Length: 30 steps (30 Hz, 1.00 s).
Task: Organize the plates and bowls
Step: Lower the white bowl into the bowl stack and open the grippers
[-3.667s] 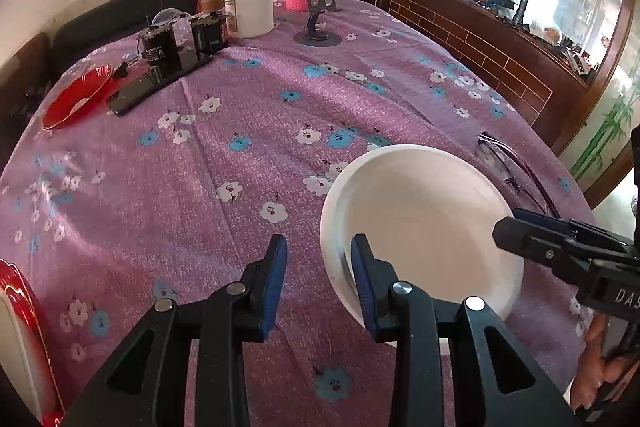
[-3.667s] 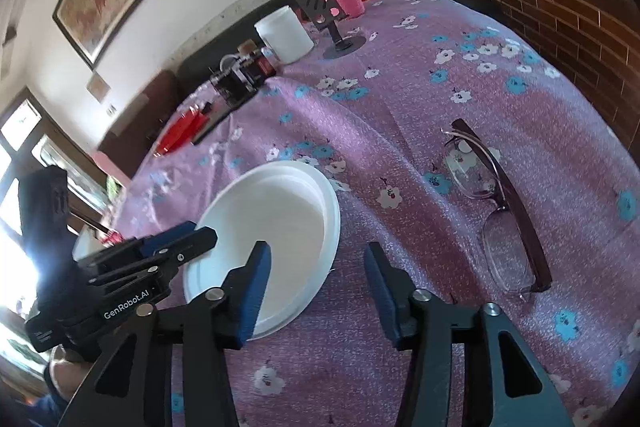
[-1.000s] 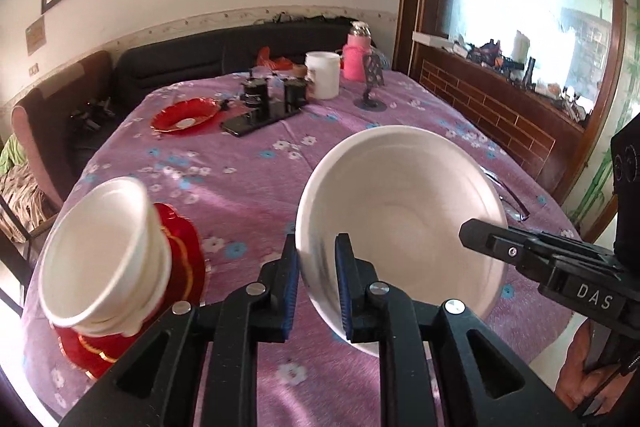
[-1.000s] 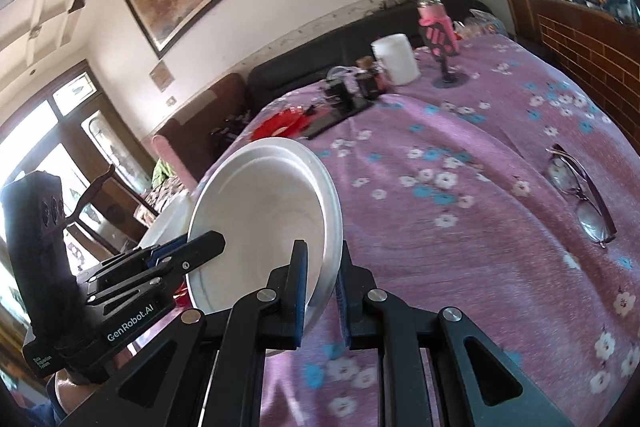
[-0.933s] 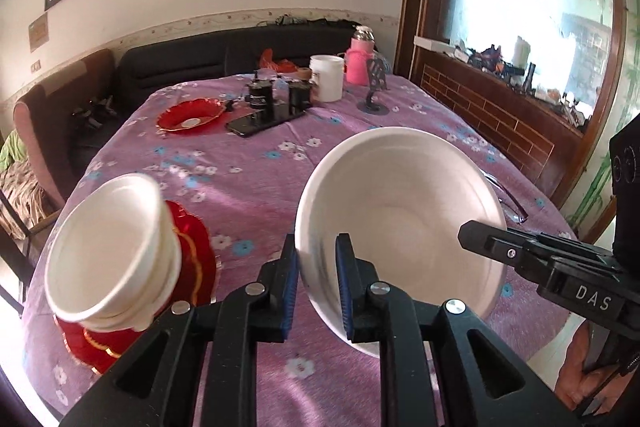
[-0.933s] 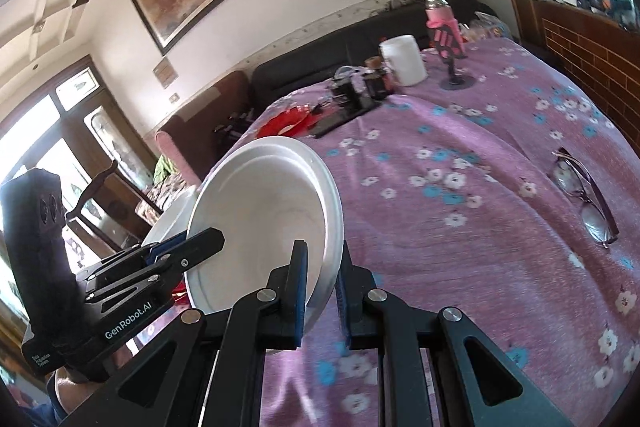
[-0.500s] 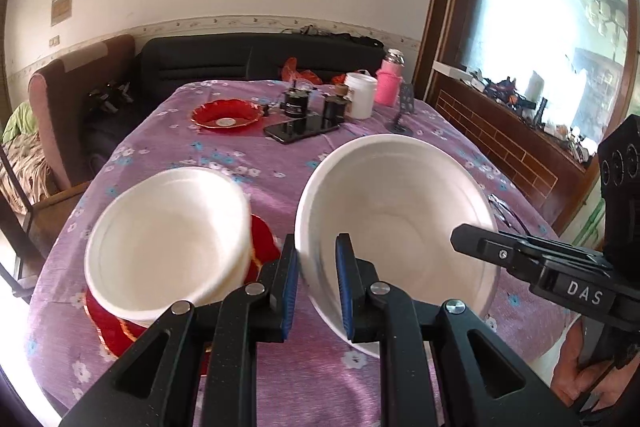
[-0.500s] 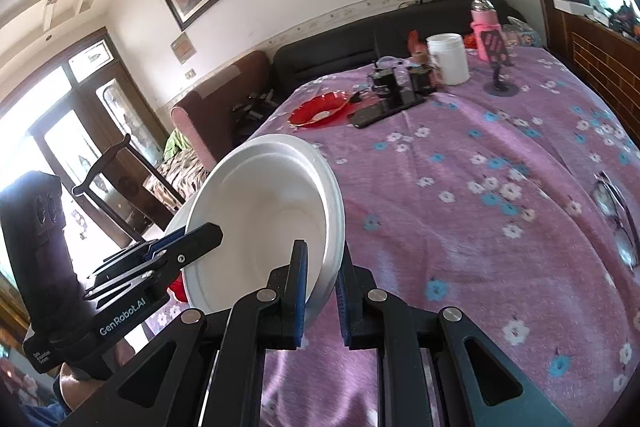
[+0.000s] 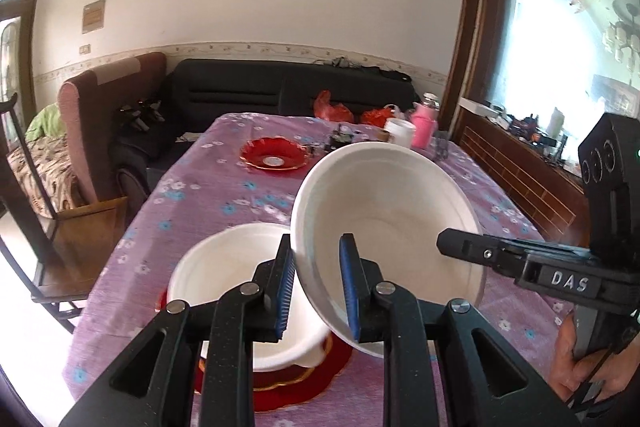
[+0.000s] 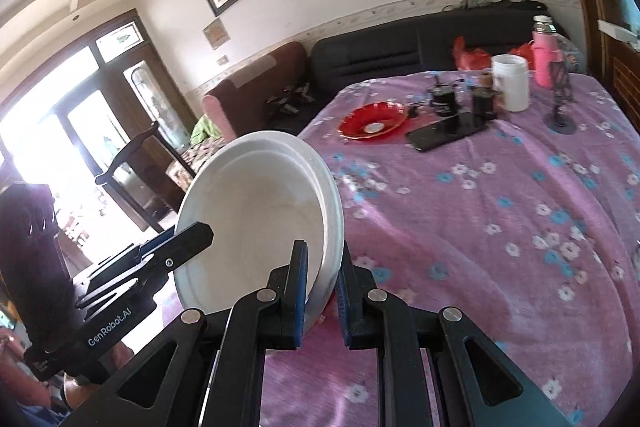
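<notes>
Both grippers hold one white bowl [image 9: 392, 211] by opposite rims, tilted, above the purple flowered table. My left gripper [image 9: 316, 287] is shut on its near-left rim. My right gripper [image 10: 322, 285] is shut on its right rim, seen in the right wrist view [image 10: 260, 227]. Just left of and below the held bowl, a stack of white bowls [image 9: 228, 279] sits on a red plate [image 9: 304, 383] at the table's near edge. A second red plate [image 9: 274, 159] lies farther back.
At the far end stand a white jar [image 10: 510, 81], a pink bottle [image 10: 545, 53], a phone stand [image 10: 560, 107], a black phone [image 10: 444, 133] and small dark items. A wooden chair [image 9: 60, 227] stands left of the table, a black sofa [image 9: 280, 95] behind it.
Both grippers closed on the white bowl, lifted it off the table and carried it left. It now hangs next to the stack of white bowls on the red plate.
</notes>
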Tool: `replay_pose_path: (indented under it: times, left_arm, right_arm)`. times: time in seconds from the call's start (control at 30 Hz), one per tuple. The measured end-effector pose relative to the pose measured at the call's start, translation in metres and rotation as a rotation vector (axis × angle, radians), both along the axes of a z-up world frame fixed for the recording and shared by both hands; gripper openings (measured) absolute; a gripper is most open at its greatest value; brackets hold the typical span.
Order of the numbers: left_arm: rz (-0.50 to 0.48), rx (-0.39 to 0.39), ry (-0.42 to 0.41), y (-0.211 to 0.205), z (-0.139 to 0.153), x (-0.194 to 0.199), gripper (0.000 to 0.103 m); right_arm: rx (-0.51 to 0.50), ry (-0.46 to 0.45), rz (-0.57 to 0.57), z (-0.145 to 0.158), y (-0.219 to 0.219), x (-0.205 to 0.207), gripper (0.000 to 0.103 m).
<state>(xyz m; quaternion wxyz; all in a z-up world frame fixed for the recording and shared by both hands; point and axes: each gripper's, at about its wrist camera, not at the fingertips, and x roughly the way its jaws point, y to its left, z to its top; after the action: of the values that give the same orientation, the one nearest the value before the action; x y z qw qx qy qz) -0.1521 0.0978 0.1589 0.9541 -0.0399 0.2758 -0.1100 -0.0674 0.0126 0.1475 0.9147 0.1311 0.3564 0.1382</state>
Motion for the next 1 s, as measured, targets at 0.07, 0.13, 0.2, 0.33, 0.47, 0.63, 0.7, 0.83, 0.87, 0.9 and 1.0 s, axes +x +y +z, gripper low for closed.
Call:
replay_pose_path:
  times: [0.07, 0.13, 0.2, 0.33, 0.47, 0.63, 0.7, 0.83, 0.87, 0.9, 1.0]
  left_arm:
    - [0.023, 0.002, 0.002, 0.011, 0.002, 0.002, 0.020]
    - [0.044, 0.004, 0.002, 0.021, 0.003, 0.005, 0.020]
    - [0.065, -0.008, 0.008, 0.033, 0.003, 0.009, 0.020]
    - [0.098, -0.023, 0.023, 0.051, -0.003, 0.013, 0.020]
    - [0.111, -0.032, 0.060, 0.062, -0.017, 0.020, 0.020]
    - [0.123, -0.044, 0.113, 0.075, -0.036, 0.027, 0.020]
    - [0.129, -0.052, 0.130, 0.080, -0.043, 0.032, 0.020]
    - [0.138, -0.052, 0.156, 0.084, -0.053, 0.036, 0.020]
    - [0.140, -0.050, 0.162, 0.085, -0.055, 0.037, 0.020]
    - [0.142, -0.049, 0.165, 0.086, -0.057, 0.039, 0.020]
    - [0.143, -0.045, 0.174, 0.087, -0.061, 0.041, 0.020]
  right_arm:
    - [-0.001, -0.003, 0.024, 0.004, 0.010, 0.010, 0.015]
    - [-0.004, -0.008, 0.045, 0.007, 0.022, 0.018, 0.015]
    - [-0.005, -0.007, 0.065, 0.009, 0.032, 0.028, 0.015]
    - [-0.010, 0.019, 0.096, 0.002, 0.049, 0.044, 0.015]
    - [0.004, 0.063, 0.110, -0.013, 0.058, 0.055, 0.015]
    - [-0.021, 0.109, 0.114, -0.031, 0.069, 0.064, 0.015]
    - [-0.036, 0.123, 0.116, -0.038, 0.073, 0.068, 0.015]
    - [-0.051, 0.141, 0.116, -0.047, 0.079, 0.075, 0.015]
    - [-0.055, 0.143, 0.116, -0.048, 0.081, 0.076, 0.015]
    - [-0.060, 0.145, 0.117, -0.050, 0.082, 0.077, 0.015]
    - [-0.081, 0.146, 0.118, -0.053, 0.085, 0.078, 0.015]
